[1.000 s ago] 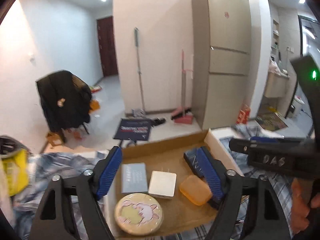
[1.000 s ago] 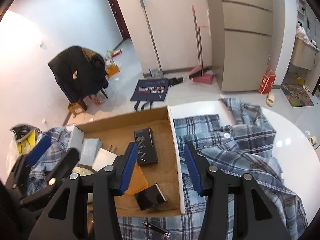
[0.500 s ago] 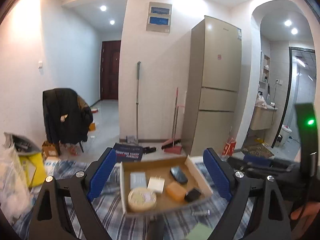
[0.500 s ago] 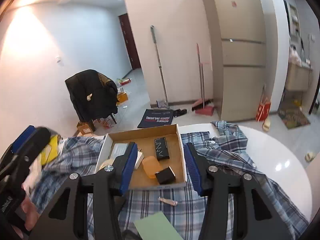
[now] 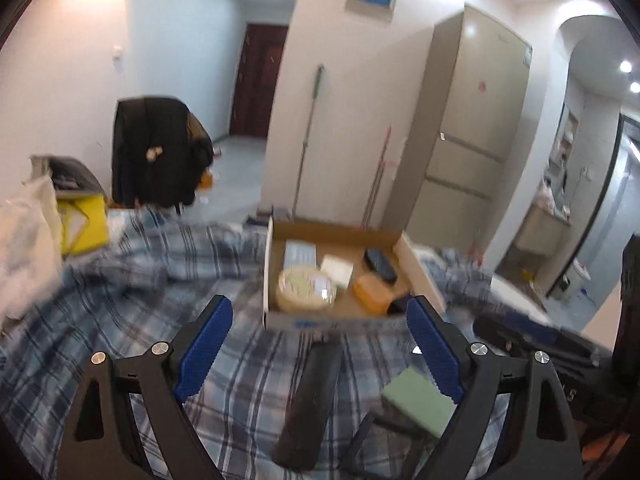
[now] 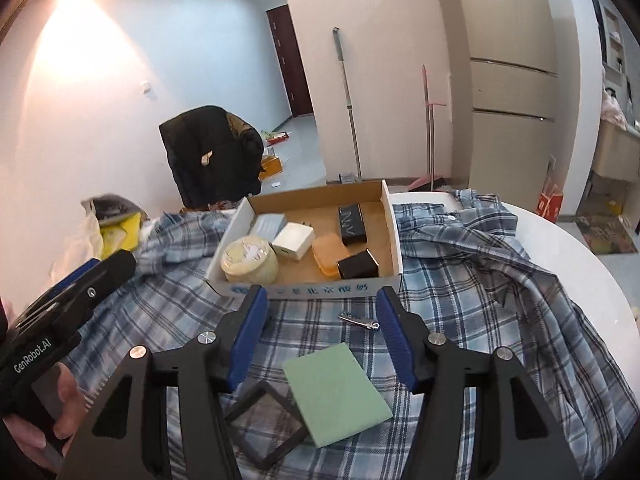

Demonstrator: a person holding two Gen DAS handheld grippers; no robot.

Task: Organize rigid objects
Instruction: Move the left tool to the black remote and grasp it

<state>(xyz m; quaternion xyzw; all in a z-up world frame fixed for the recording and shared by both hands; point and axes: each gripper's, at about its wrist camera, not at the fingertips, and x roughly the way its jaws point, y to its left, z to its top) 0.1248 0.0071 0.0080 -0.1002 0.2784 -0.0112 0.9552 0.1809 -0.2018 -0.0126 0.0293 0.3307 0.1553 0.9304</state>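
Six items already sit in the shallow cardboard box point(image 6: 390, 220) at 12 o'clock. The pale green flat card point(image 6: 336, 392), black square frame point(image 6: 266, 424) and metal nail clipper point(image 6: 360, 320) remain on the plaid cloth point(image 6: 480, 300) — unsorted. The left gripper point(image 5: 320, 350) stands wide and empty; the right gripper point(image 6: 322, 336) is opening, gripping nothing.

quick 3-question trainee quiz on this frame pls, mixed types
1. True or false: the nail clipper lies inside the cardboard box.
2. Which item lies on the plaid cloth nearest the right gripper? A) orange soap case B) green pad C) round tin
3. Fill in: the left gripper holds ____.

Key
1. False: it lies on the cloth, just in front of the box.
2. B: the green pad lies below the right gripper, whose jaws are opening with nothing gripped.
3. Nothing: its jaws stand wide apart and empty.
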